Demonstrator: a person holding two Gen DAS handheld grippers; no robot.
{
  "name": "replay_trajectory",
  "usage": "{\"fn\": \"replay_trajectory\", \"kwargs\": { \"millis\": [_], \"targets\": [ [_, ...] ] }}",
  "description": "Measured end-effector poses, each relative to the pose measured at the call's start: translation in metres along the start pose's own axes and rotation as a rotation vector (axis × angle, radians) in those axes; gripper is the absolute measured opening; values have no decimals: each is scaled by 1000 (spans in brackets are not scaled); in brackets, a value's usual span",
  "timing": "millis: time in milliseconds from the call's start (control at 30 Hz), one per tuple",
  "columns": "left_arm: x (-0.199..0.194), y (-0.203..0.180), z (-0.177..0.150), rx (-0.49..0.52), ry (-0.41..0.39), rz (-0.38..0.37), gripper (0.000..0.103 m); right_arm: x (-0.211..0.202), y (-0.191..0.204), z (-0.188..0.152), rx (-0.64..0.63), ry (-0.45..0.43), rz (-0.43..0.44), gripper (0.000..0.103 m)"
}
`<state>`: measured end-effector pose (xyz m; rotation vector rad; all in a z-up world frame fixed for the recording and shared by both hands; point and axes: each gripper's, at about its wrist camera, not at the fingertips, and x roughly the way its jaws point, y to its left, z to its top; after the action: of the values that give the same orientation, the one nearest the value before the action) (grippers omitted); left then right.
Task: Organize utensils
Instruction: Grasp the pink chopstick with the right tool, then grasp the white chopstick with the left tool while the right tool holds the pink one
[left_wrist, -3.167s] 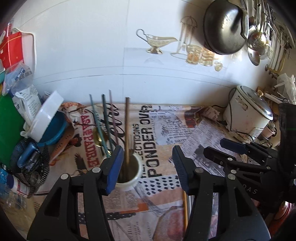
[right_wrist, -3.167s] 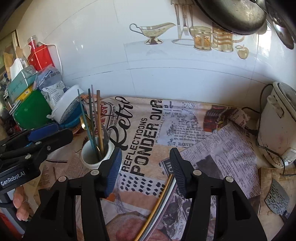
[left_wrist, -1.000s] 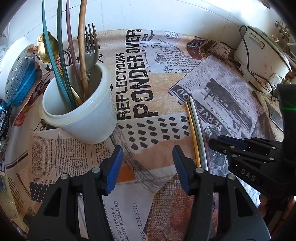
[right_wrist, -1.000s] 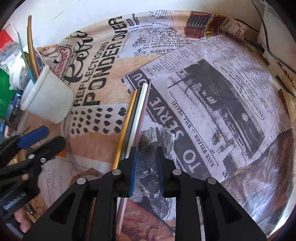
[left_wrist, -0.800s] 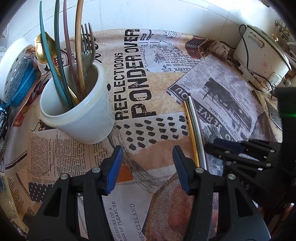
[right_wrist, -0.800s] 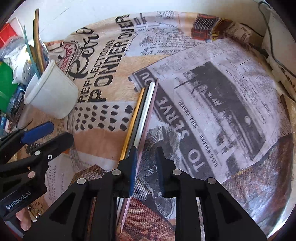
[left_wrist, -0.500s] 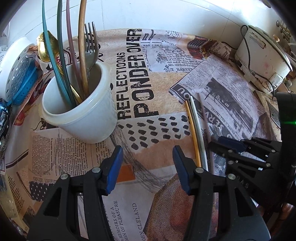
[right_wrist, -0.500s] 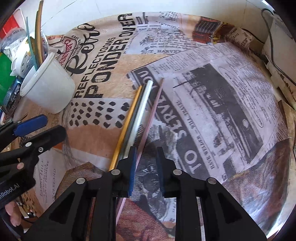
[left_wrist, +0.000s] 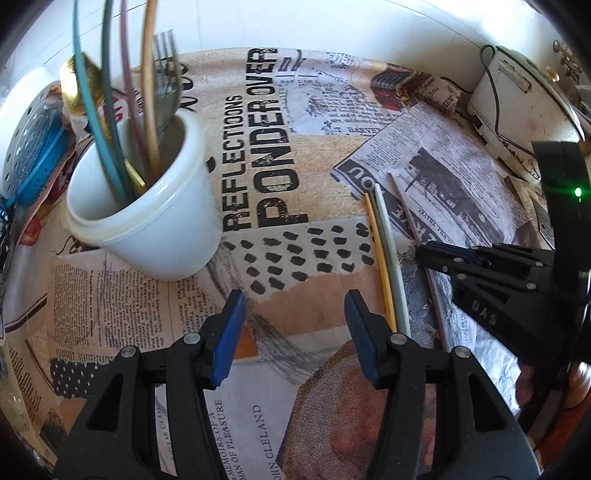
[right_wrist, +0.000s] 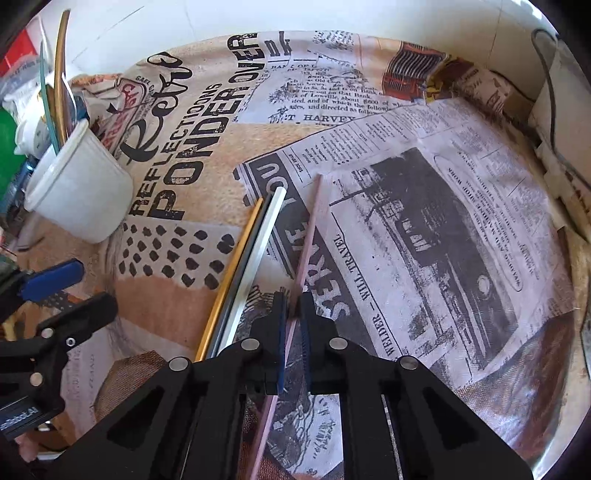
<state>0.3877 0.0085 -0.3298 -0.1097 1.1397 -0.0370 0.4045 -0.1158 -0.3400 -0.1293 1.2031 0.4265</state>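
A white cup holds several long sticks, a fork and a gold spoon; it also shows in the right wrist view. A yellow stick, a dark stick and a white stick lie side by side on the newspaper-print cloth. My right gripper is shut on a pink stick, angled away from the others. My left gripper is open and empty, low over the cloth between the cup and the sticks.
A white rice cooker stands at the back right. A blue and white colander and packets crowd the left beside the cup. A white tiled wall runs behind.
My right gripper closed on the pink stick and swung its far end away from the other sticks. The left gripper stayed open and nearly still.
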Motion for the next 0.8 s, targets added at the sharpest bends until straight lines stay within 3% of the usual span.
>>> {"fn": "replay_trajectory", "kwargs": {
  "millis": [433,633,733,800],
  "targets": [
    [13,-21,12,33,14,-14,54,1,-11,6,-60,9,-39,6],
    [18,-33,18,54,30,-45,54,3,-17,11,-62,6,10,5],
    [23,-42,21,74,47,-75,48,0,-22,11,-42,10,36,5],
    [29,-50,23,84,73,-113,36,-5,-27,10,-22,-2,46,5]
  ]
}}
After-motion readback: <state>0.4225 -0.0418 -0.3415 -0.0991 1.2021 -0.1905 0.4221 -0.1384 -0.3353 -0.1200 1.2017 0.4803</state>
